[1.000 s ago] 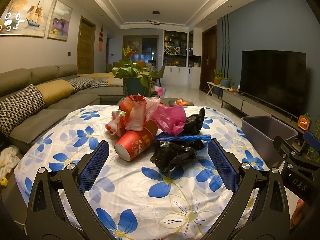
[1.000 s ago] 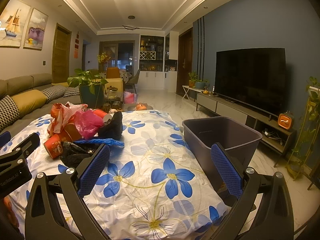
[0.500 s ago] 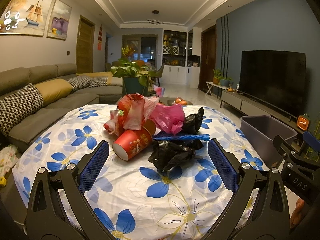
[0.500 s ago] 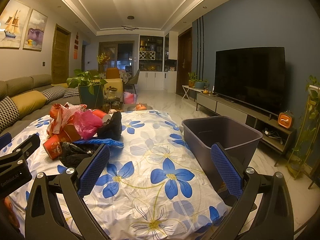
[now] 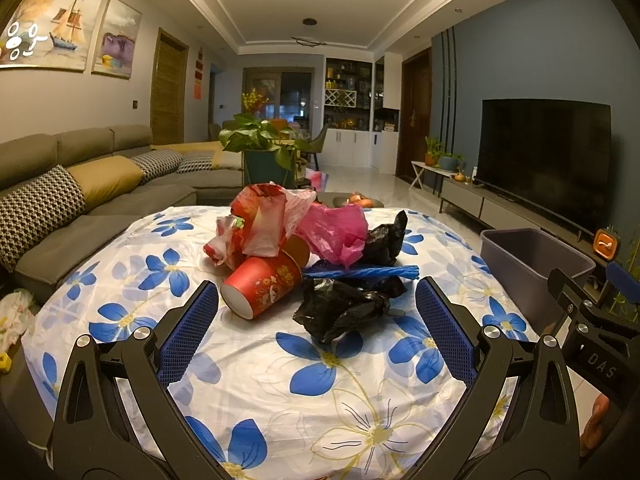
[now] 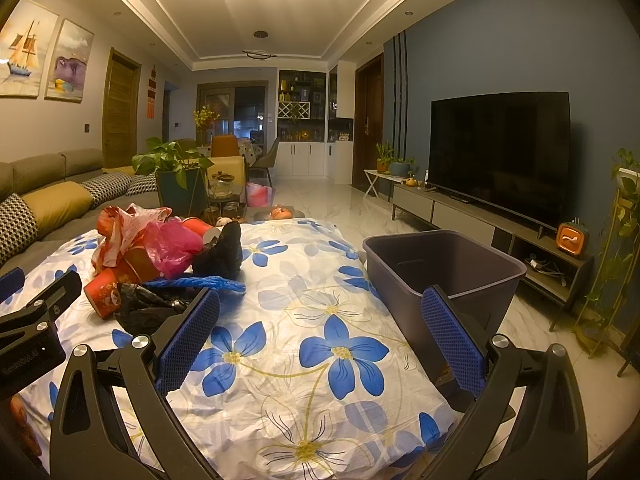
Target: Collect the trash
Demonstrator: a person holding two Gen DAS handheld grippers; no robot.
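A pile of trash lies on the flowered tablecloth (image 5: 304,392): a red paper cup (image 5: 262,285) on its side, a crumpled black bag (image 5: 340,312), a blue twisted strip (image 5: 360,272), a pink bag (image 5: 336,234), a red-and-white bag (image 5: 260,216) and another black bag (image 5: 386,236). My left gripper (image 5: 318,328) is open and empty, just short of the front black bag. My right gripper (image 6: 318,344) is open and empty over the cloth, right of the pile (image 6: 160,256). A grey bin (image 6: 444,264) stands at the table's right edge.
A grey sofa with cushions (image 5: 72,192) runs along the left. A potted plant (image 5: 264,148) stands behind the table. A TV (image 6: 500,152) on a low cabinet lines the right wall. A plant stand (image 6: 616,248) is at the far right.
Both grippers stay open. The left gripper has drifted slightly, so the pile sits a little lower and nearer in its view. The right view is almost unchanged.
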